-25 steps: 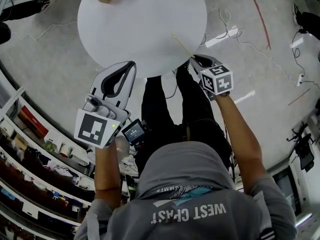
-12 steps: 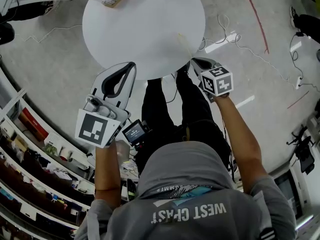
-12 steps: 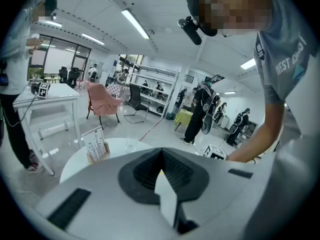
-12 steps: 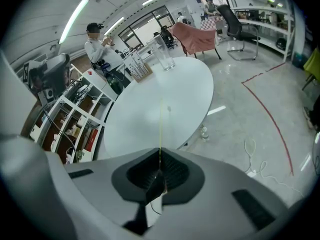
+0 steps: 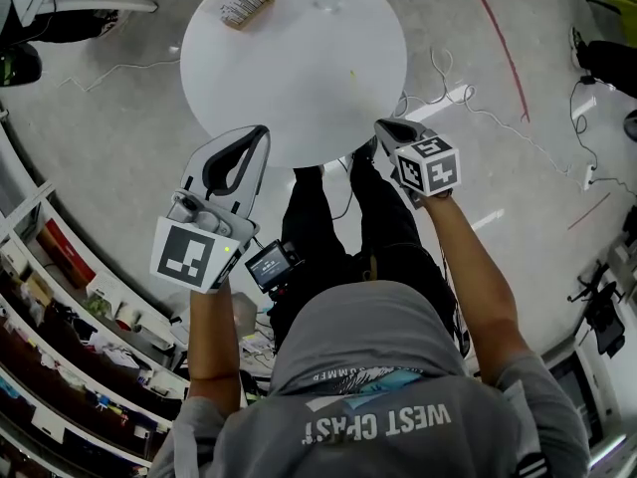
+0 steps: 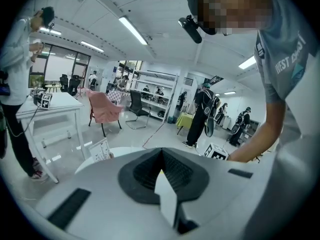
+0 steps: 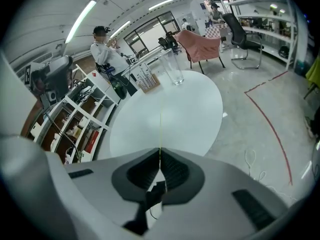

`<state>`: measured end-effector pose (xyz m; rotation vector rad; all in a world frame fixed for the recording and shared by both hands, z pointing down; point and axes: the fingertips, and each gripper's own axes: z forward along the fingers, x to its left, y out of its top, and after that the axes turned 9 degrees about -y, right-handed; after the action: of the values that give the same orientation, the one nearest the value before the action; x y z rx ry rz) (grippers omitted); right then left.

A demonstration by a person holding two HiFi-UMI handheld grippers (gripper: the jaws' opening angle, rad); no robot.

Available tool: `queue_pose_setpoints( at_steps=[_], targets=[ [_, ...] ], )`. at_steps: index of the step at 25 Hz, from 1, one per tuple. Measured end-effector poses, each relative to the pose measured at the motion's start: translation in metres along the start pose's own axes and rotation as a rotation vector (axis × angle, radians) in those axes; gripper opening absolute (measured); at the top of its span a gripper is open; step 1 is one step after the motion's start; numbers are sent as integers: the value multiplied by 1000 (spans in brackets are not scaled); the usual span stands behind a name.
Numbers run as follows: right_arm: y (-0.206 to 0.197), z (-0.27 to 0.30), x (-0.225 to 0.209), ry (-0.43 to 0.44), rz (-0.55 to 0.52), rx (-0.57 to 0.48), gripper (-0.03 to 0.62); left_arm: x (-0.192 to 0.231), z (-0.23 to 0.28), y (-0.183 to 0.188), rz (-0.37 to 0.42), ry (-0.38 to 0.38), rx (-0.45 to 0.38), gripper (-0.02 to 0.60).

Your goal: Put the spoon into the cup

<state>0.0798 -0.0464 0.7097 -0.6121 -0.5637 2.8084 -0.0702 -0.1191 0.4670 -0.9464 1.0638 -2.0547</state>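
Round white desk (image 5: 289,68) w/ clear glass cup (image 7: 173,71); R claw (image 7: 160,155) just been closing, now grips thin yellow spoon (image 7: 160,129); L claw (image 6: 161,153) closed, empty.

Only legible print: "WEST COAST" in white on the grey shirt (image 5: 373,421), with a smaller "SUMMER" just above it, partly lost in a fold. The left gripper view shows the same "WEST COAST", clipped. Box (image 5: 245,2) label and small screen (image 5: 271,264) are too small to read.
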Motion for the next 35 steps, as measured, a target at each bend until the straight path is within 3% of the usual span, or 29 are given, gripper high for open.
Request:
queue_pose_setpoints(
  at_steps=[13,23,35],
  targets=[
    [62,-7,8,-12,-34,-70,6,11,-24,21,81,27,-55,3],
    [120,-7,0,-19,29,-123,6,20,-34,38,84,62,-102,3],
    [162,6,-11,-11,119,-83,8,30,-50,45,99,101,-131,3]
  ],
)
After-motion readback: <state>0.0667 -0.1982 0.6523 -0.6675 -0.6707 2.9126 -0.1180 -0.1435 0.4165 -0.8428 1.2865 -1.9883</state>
